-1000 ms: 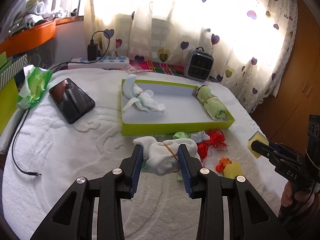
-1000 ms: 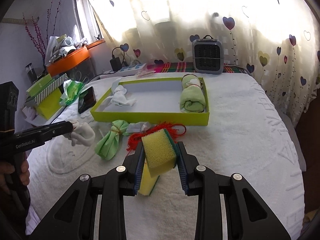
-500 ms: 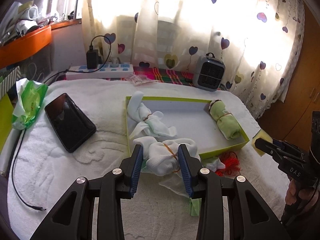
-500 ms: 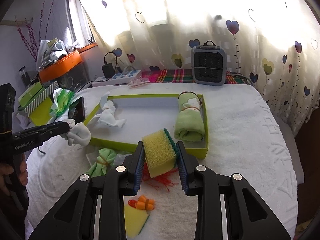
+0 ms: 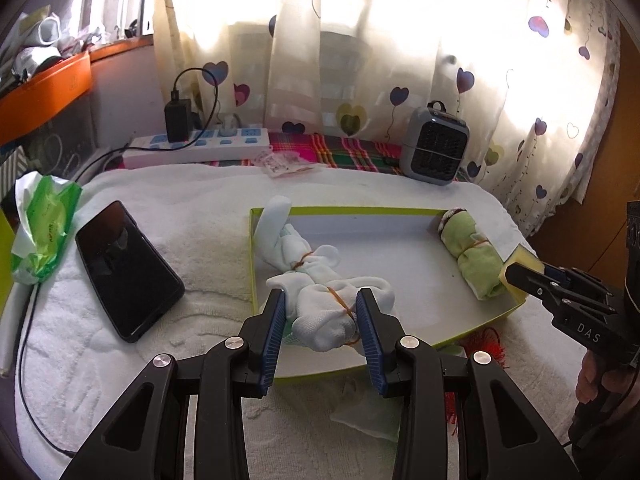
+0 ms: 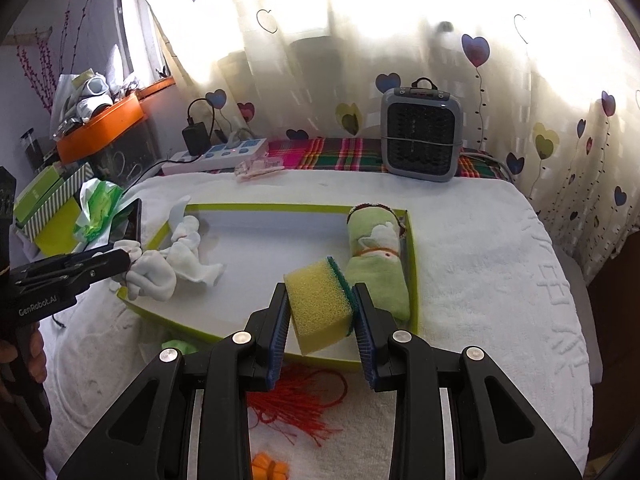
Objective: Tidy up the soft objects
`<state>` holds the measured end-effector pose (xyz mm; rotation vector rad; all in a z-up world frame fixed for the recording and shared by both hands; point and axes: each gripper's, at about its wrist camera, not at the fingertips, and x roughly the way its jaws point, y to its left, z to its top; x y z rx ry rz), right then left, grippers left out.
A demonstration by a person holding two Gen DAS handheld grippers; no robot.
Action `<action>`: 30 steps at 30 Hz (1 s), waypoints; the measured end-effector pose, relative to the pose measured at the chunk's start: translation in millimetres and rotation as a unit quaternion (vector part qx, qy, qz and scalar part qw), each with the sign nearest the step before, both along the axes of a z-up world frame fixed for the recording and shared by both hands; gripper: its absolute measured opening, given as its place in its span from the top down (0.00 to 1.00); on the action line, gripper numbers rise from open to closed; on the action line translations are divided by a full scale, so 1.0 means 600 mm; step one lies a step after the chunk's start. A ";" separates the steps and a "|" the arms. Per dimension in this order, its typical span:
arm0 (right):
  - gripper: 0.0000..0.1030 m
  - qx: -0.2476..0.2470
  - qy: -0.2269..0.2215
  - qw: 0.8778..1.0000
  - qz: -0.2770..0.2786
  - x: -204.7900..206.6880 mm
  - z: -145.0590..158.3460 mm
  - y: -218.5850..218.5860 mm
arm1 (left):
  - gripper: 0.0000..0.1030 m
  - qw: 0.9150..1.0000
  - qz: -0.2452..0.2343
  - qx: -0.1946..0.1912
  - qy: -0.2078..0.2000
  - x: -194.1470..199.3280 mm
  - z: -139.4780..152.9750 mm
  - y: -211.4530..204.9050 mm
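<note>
My left gripper [image 5: 320, 320] is shut on a white sock bundle [image 5: 328, 316] tied with a rubber band, held over the front left of the lime-green tray [image 5: 360, 211]. My right gripper [image 6: 322, 320] is shut on a yellow sponge [image 6: 318, 306] with a green scrub side, held over the tray's [image 6: 256, 207] front right part. In the tray lie another white sock bundle [image 5: 296, 248] at the left and a rolled green towel [image 5: 472, 256] at the right. The left gripper with its bundle [image 6: 150, 276] also shows in the right wrist view.
A black phone [image 5: 124, 268] and a green wipes pack [image 5: 40, 232] lie left of the tray. A grey heater [image 6: 420, 136] and a power strip [image 5: 196, 148] stand at the back. Red string [image 6: 296, 404] and an orange item [image 6: 270, 468] lie in front of the tray.
Both grippers have moved forward from in front of the tray to over it, each still holding its object. The sock bundle and the sponge now hang above the tray floor.
</note>
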<state>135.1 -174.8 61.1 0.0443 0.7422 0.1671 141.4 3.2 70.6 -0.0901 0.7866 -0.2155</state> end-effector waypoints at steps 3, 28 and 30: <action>0.69 -0.002 0.004 1.000 -0.001 0.017 -0.004 0.000 | 0.66 1.000 0.003 0.006 0.004 0.012 -0.010 -0.002; 0.69 -0.013 0.044 0.999 0.018 0.123 -0.050 0.022 | 0.66 0.999 0.007 0.019 0.025 0.056 -0.055 -0.009; 0.69 -0.014 0.047 0.999 0.017 0.127 -0.053 0.023 | 0.66 0.999 0.008 0.019 0.026 0.056 -0.055 -0.009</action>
